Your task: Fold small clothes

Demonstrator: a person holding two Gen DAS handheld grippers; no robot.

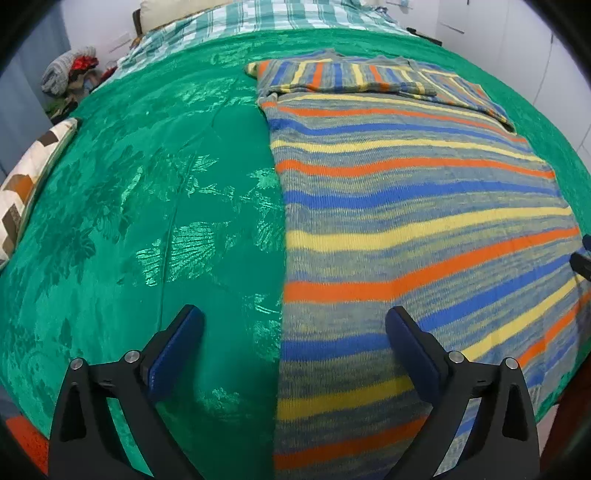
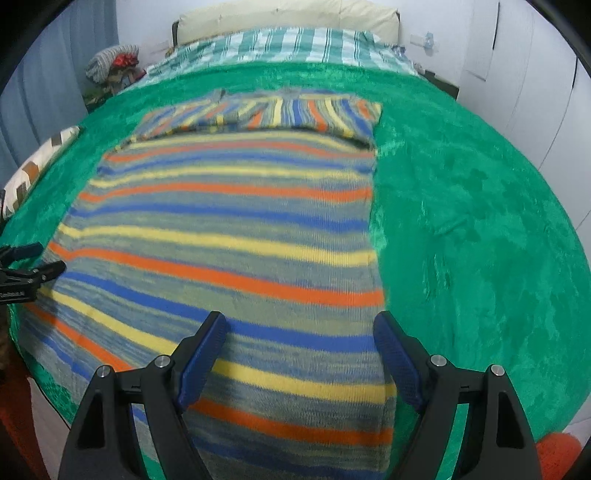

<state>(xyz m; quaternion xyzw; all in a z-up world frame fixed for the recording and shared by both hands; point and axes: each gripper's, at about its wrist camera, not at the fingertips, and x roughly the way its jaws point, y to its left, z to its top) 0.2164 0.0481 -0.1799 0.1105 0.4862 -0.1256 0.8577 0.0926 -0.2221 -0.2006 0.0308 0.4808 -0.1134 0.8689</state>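
A striped knit sweater point(image 1: 413, 206) in blue, yellow, orange and grey lies flat on a green blanket point(image 1: 140, 206), with both sleeves folded across its far end. My left gripper point(image 1: 295, 328) is open and empty, hovering over the sweater's left edge near the hem. In the right wrist view the sweater point(image 2: 229, 229) fills the middle. My right gripper point(image 2: 300, 332) is open and empty above the sweater's right edge near the hem. The left gripper's tip point(image 2: 33, 266) shows at the far left of that view.
The green blanket point(image 2: 472, 229) covers a bed. A checked sheet point(image 2: 280, 48) and cream pillow point(image 2: 288, 16) lie at the head. A zigzag-patterned cushion point(image 1: 26, 184) sits at the left edge. A pile of clothes point(image 1: 70, 70) is beyond the bed. White walls stand on the right.
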